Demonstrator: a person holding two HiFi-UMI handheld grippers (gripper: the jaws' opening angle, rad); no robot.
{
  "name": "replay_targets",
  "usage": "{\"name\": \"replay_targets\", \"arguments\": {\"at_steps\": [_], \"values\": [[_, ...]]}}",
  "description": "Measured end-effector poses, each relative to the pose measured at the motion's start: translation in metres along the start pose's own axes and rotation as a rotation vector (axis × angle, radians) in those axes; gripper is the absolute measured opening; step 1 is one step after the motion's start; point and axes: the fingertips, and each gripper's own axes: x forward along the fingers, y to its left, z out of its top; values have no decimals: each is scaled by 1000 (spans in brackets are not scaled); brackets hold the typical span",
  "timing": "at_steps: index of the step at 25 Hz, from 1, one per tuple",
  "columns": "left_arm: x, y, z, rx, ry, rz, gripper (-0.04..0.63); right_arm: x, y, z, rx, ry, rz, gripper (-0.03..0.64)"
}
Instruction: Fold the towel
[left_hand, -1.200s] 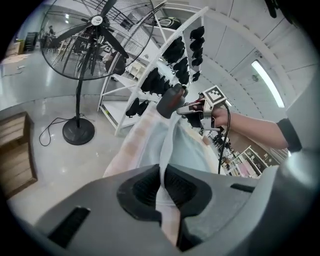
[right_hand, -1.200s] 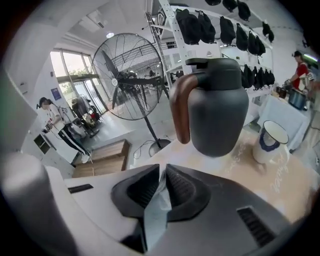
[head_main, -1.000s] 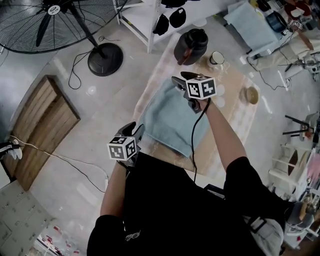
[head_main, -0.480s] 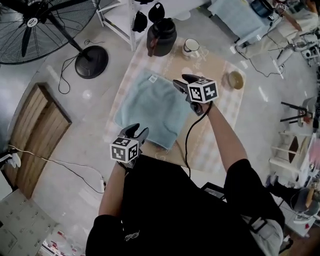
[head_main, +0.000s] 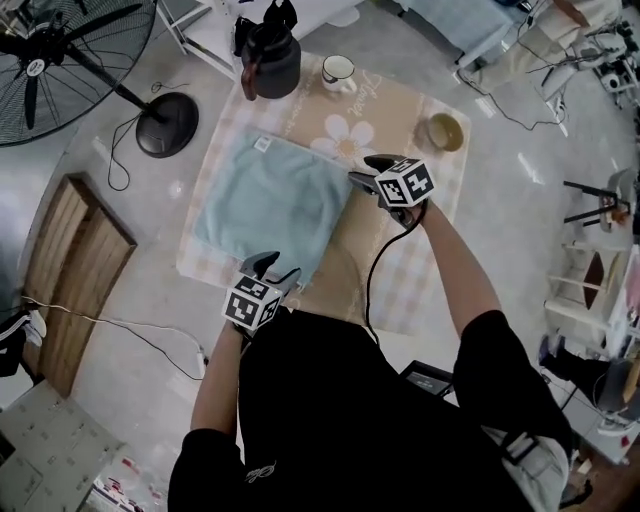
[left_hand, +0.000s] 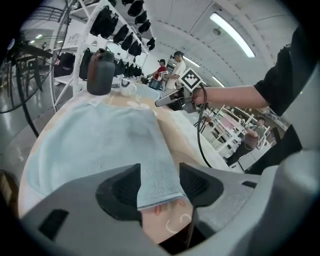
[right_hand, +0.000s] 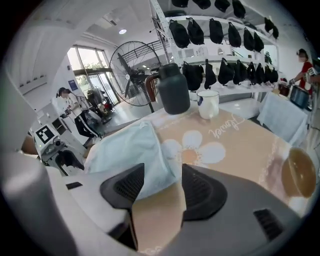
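The light blue towel (head_main: 265, 200) lies flat on the beige flower-print tablecloth (head_main: 400, 110). My left gripper (head_main: 272, 268) is at its near corner. In the left gripper view that corner (left_hand: 159, 192) lies between the jaws of the left gripper (left_hand: 160, 170), which are opening, and the pads do not press it. My right gripper (head_main: 362, 172) is at the towel's right corner. In the right gripper view the jaws of the right gripper (right_hand: 162, 172) are also opening, with that towel corner (right_hand: 150, 170) loose between them.
A dark jug (head_main: 270, 60), a white mug (head_main: 338, 70) and a brown bowl (head_main: 445, 130) stand along the table's far side. A floor fan (head_main: 60, 60) and a wooden pallet (head_main: 60, 270) are on the floor at the left. A black cable (head_main: 375, 270) hangs from the right gripper.
The view has swung toward the table. The right gripper has gone from over the towel's middle to its right corner. The left gripper stays at the near corner.
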Motion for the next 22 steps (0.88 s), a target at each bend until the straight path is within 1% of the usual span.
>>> {"name": "replay_targets", "arguments": {"at_steps": [4, 7, 12, 17, 20, 22], "values": [[10, -17, -1, 61, 29, 31, 224, 8, -6, -14, 36, -5, 42, 213], [18, -36, -10, 113, 72, 34, 224, 18, -6, -23, 28, 10, 65, 213], [38, -48, -30, 135, 102, 41, 224, 33, -4, -28, -4, 33, 95, 213], [53, -49, -47, 136, 158, 45, 224, 39, -14, -35, 13, 39, 52, 212], [52, -44, -54, 97, 187, 57, 224, 38, -20, -34, 37, 5, 37, 195], [53, -40, -56, 81, 185, 66, 224, 36, -21, -29, 60, -21, 32, 196]]}}
